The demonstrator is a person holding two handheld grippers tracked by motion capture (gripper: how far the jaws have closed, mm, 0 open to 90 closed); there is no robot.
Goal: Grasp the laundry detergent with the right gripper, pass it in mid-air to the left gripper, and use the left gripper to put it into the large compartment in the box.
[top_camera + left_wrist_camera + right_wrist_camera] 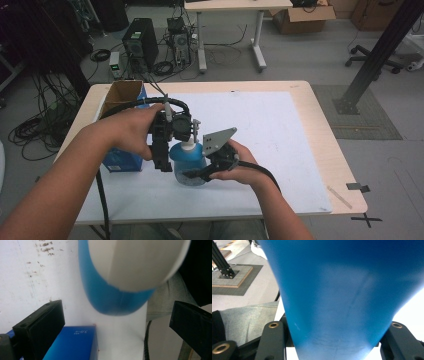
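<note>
Both grippers meet at the blue bottle (189, 162).

Pale wooden table (320, 130), rounded corners, topped by a big white mat (280, 150) across most of it. At the left edge, a blue carton (120, 162) with an open brown box (122, 95) just behind. On bare wood near right: a thin strip (340, 196).

Blue bottle (189, 162) with white pump top, upright on the white mat, clamped low in the right gripper (200, 175); label side apparently hidden.
</note>
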